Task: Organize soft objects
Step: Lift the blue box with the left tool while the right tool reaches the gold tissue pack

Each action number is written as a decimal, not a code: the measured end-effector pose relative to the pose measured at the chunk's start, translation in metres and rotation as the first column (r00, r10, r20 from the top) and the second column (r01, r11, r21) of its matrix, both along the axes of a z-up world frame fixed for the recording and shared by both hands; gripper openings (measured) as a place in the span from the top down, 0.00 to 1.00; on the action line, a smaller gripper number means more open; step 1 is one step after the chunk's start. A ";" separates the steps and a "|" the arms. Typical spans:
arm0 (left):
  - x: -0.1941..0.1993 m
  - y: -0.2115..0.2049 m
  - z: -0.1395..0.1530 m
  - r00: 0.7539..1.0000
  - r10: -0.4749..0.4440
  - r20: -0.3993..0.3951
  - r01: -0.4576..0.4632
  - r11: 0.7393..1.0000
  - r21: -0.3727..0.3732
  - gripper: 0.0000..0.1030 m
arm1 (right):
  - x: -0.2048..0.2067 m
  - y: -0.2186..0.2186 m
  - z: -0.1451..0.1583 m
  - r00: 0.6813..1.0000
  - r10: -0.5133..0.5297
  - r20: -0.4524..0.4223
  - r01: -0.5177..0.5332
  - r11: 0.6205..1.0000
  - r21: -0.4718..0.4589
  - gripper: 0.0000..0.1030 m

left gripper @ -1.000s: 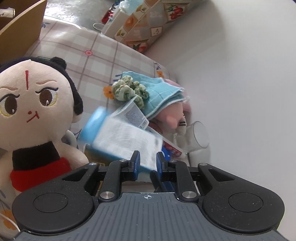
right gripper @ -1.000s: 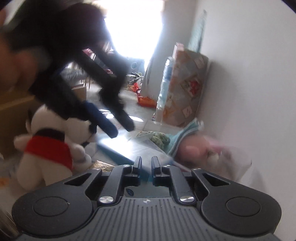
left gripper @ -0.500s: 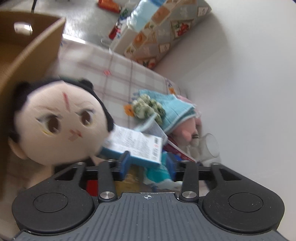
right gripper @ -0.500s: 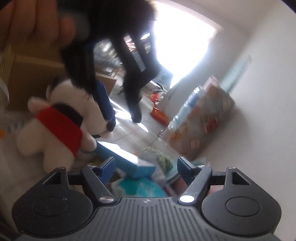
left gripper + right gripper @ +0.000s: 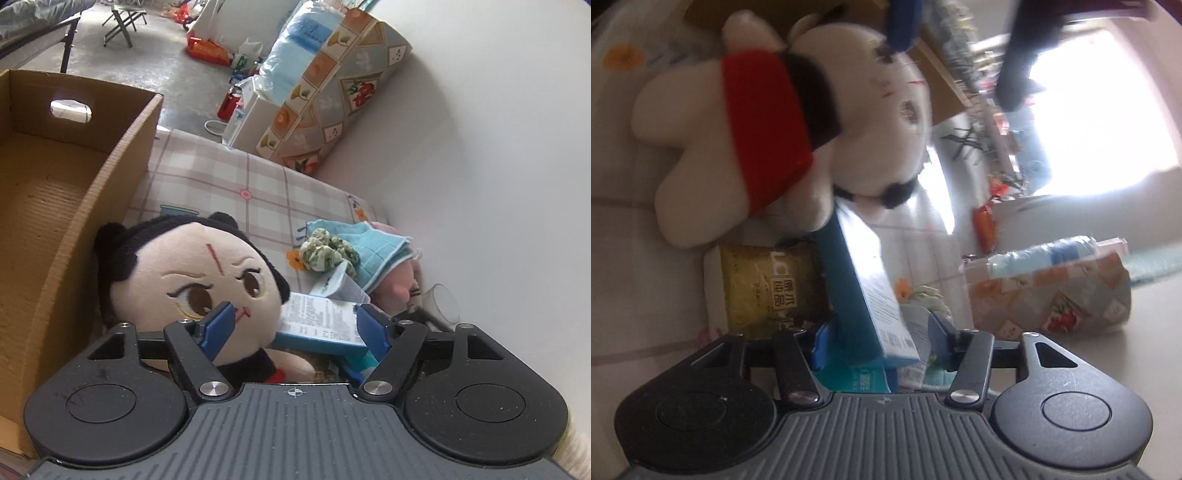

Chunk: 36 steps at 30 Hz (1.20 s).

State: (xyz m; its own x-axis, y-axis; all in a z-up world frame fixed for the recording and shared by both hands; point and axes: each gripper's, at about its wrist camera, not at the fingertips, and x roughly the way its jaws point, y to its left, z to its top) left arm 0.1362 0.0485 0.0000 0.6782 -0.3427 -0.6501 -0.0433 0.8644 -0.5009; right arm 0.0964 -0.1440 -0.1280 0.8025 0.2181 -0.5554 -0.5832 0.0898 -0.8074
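Observation:
A plush doll (image 5: 207, 280) with black hair, a cream face and a red band leans against the cardboard box (image 5: 74, 229). My left gripper (image 5: 295, 328) hovers just in front of the doll's chin and a blue-and-white carton (image 5: 321, 325). Its jaws are opening and neither pad presses on anything. In the right wrist view the doll (image 5: 768, 110) lies at the upper left. My right gripper (image 5: 881, 336) is rolled over and its jaws are closing around the carton (image 5: 871, 295), with small gaps still showing at both pads. Further back lie a green scrunchie (image 5: 325, 254), a light blue cloth (image 5: 376, 254) and a pink plush (image 5: 395, 284).
A checked cloth (image 5: 221, 184) covers the surface, which runs along a white wall on the right. A clear cup (image 5: 443, 302) lies by the wall. A gold packet (image 5: 764, 288) and a teal packet (image 5: 857, 380) sit under the carton. A patterned bag (image 5: 332, 96) stands beyond.
My left gripper has opened wide and drawn back leftward, bringing the cardboard box into view. The right gripper rolled over, opened, then narrowed around the carton. The doll now leans tilted.

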 end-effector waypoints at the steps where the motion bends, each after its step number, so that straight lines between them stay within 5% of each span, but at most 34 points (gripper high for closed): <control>1: -0.002 0.004 0.000 1.000 0.003 0.007 -0.003 1.000 0.000 0.29 | 0.001 0.004 -0.002 1.000 0.001 -0.016 -0.001 1.000 -0.017 0.62; 5: -0.010 0.014 -0.001 0.999 0.008 0.037 -0.008 1.000 0.000 0.27 | 0.000 0.011 -0.005 1.000 -0.017 -0.003 0.016 0.999 -0.039 0.70; 10: -0.020 0.020 -0.002 0.999 -0.015 0.051 0.016 1.000 -0.015 0.26 | -0.004 0.003 0.030 0.988 -0.145 -0.061 0.151 0.981 0.122 0.71; 13: -0.027 0.019 -0.001 0.997 -0.037 0.064 0.038 0.999 -0.014 0.24 | -0.009 -0.013 0.059 0.962 -0.237 -0.139 0.267 0.924 0.273 0.79; 16: -0.033 0.014 0.000 0.996 -0.064 0.069 0.065 0.998 -0.014 0.23 | -0.009 -0.041 0.089 0.904 -0.296 -0.308 0.415 0.783 0.464 0.80; 19: -0.036 0.003 0.000 0.994 -0.089 0.062 0.090 0.996 -0.005 0.23 | -0.009 -0.078 0.096 0.825 -0.306 -0.474 0.557 0.578 0.596 0.80; 21: -0.037 -0.005 -0.002 0.992 -0.111 0.054 0.111 0.994 0.003 0.21 | -0.006 -0.107 0.091 0.764 -0.272 -0.585 0.643 0.397 0.655 0.80; 23: -0.036 -0.017 -0.007 0.988 -0.149 0.031 0.149 0.989 0.005 0.19 | -0.001 -0.140 0.078 0.687 -0.195 -0.700 0.727 0.175 0.664 0.80; 25: -0.035 -0.031 -0.011 0.983 -0.184 0.007 0.184 0.983 -0.001 0.19 | -0.005 -0.171 0.063 0.619 -0.086 -0.781 0.781 -0.034 0.623 0.79; 27: -0.035 -0.044 -0.016 0.976 -0.219 -0.017 0.219 0.976 0.004 0.17 | -0.010 -0.193 0.042 0.558 0.038 -0.829 0.819 -0.188 0.542 0.79; 30: -0.037 -0.065 -0.023 0.962 -0.271 -0.043 0.272 0.962 0.020 0.14 | -0.020 -0.205 0.020 0.519 0.145 -0.843 0.844 -0.247 0.477 0.79; 36: -0.033 -0.110 -0.033 0.937 -0.344 -0.056 0.348 0.932 0.102 0.07 | -0.029 -0.211 0.006 0.526 0.163 -0.835 0.845 -0.211 0.491 0.78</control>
